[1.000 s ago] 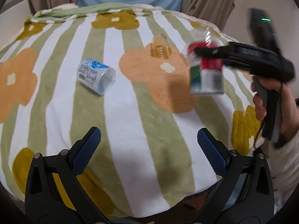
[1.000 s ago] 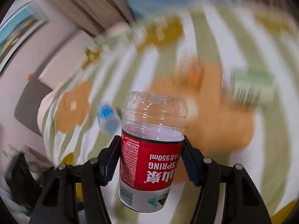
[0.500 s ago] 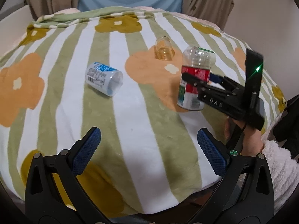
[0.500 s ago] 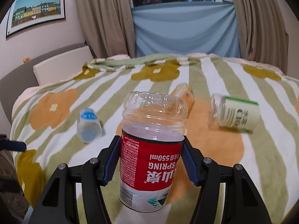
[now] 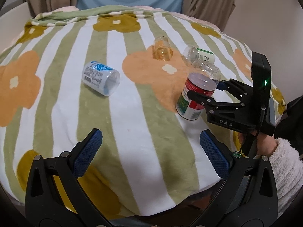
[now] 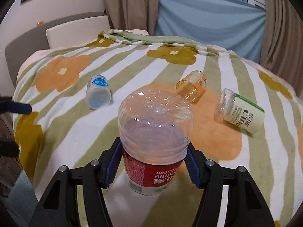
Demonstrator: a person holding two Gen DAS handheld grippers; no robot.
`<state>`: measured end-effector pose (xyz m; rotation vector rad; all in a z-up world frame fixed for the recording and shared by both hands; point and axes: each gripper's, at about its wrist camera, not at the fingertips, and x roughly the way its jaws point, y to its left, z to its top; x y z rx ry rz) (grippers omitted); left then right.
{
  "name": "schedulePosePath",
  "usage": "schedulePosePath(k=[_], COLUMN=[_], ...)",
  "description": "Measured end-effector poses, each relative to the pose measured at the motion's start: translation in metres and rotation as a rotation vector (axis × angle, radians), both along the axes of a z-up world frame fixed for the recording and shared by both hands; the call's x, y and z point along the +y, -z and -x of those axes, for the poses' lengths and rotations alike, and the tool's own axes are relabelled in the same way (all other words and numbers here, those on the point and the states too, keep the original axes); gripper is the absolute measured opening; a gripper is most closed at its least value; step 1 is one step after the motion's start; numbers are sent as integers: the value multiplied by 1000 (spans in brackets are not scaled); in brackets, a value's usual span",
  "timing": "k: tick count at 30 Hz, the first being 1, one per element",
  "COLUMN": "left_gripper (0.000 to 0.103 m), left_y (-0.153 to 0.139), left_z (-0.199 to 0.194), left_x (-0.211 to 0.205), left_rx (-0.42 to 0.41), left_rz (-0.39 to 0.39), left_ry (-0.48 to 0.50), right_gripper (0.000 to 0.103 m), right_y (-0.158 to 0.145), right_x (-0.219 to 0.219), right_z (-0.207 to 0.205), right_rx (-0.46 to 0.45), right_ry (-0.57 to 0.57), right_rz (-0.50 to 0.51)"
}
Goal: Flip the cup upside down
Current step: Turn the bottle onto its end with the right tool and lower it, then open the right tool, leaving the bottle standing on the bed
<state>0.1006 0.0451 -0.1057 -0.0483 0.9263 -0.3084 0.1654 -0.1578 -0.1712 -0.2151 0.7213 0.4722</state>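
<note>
Right gripper pinching the red-labelled clear plastic cup standing closed end up, mouth down on the striped flower-print bed blanket at its near right, axis almost upright; left gripper spread, empty, nearer the near edge, well apart.

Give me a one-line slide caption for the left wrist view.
Right tool grips the inverted red-label cup on the flower blanket; the open left tool waits, three other cups lying on their sides.

A green-and-white striped blanket with orange and mustard flowers; red-labelled clear cup centre right; blue-labelled cup centre left; amber cup above.
</note>
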Motion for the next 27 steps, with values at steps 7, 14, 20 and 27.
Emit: schedulePosePath(k=[7,14,20,27], left_gripper=[103,103,103,103], left_y=[-2,-3,-5,-11], left_z=[4,6,8,13], left_x=[-2,-2,-7,-14], left_rx=[-7,-7,-18,-39], left_rz=[-13,-15,-25,-44], left_ry=[3,-2,6,5], right_gripper=[57,62,103,103], right_y=[14,16,8,-3], right_x=[-7,-4,-10,-14], right_z=[1,11,12,17], right_rx=[-47,-69,-85,-71], right_ry=[56,66,108,103], right_rz=[-87,-40,-71,-111])
